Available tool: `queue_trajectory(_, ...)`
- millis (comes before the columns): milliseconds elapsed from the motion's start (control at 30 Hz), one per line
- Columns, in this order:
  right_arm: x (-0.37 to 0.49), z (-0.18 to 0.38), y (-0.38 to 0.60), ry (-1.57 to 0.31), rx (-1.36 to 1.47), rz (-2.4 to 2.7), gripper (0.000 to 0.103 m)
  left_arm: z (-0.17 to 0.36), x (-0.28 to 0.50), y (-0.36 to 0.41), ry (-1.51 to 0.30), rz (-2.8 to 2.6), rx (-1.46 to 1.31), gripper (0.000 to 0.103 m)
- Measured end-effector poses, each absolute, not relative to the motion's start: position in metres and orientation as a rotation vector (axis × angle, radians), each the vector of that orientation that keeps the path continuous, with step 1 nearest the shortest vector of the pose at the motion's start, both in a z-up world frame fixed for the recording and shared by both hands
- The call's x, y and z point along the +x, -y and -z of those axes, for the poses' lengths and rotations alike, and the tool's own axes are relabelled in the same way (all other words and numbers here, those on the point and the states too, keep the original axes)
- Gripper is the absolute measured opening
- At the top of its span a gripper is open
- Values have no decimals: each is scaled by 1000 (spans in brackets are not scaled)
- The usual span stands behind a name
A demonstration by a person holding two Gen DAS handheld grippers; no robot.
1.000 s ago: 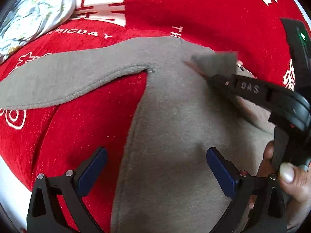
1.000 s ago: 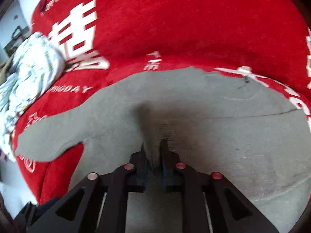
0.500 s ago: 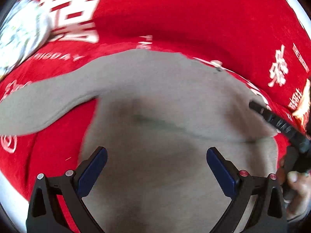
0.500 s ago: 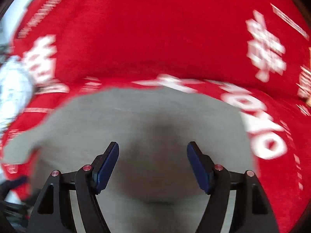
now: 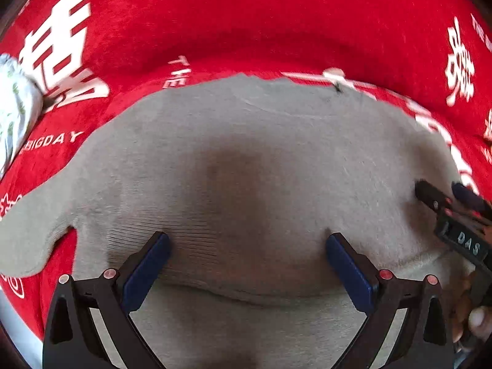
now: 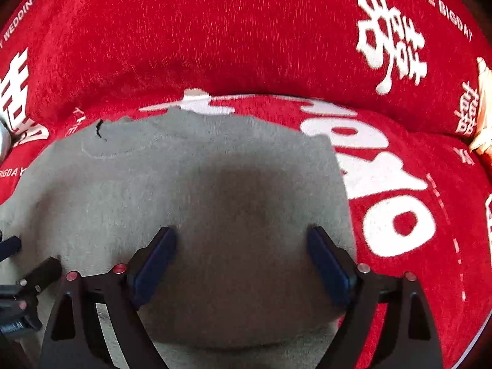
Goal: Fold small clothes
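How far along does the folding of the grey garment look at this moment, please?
Done: one sleeve appears folded in, since the grey garment shows a straight edge on the right-hand side. In hand: nothing; the right hand-held gripper has just been opening and hangs open above the cloth, as does the left hand-held gripper. Left: the other sleeve lies spread on the red cover.

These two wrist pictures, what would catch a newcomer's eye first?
The bright red plush cover with big white characters and lettering fills both views. On it, in the middle, lies a grey knitted sweater, one sleeve stretched out to the left in the left wrist view. Over the sweater hang the open left gripper and the open right gripper, whose jaws have just been opening, holding nothing.
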State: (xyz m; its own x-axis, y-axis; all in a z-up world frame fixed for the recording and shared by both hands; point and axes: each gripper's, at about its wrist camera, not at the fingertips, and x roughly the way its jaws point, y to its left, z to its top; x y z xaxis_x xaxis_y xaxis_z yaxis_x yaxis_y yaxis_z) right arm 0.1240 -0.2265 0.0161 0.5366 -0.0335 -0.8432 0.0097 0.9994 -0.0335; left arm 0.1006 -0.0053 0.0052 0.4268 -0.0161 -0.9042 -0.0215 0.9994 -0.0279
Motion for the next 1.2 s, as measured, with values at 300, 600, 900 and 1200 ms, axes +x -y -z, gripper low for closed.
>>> queue_trajectory(300,91,-24,173,-941,-162,-68,91,-9,86,-18,-1126,-64,-57,102)
queue_trajectory(600,61,-22,150,-937,-66,-118,91,-12,51,-70,-1115,-99,-171,102)
queue_trajectory(900,44,-9,124,-919,-181,-112,100,1,-14,-275,-1012,-553,-576,102)
queue_trajectory(1200,46,-6,125,-915,-178,-109,102,26,-35,-386,-927,-884,-752,102)
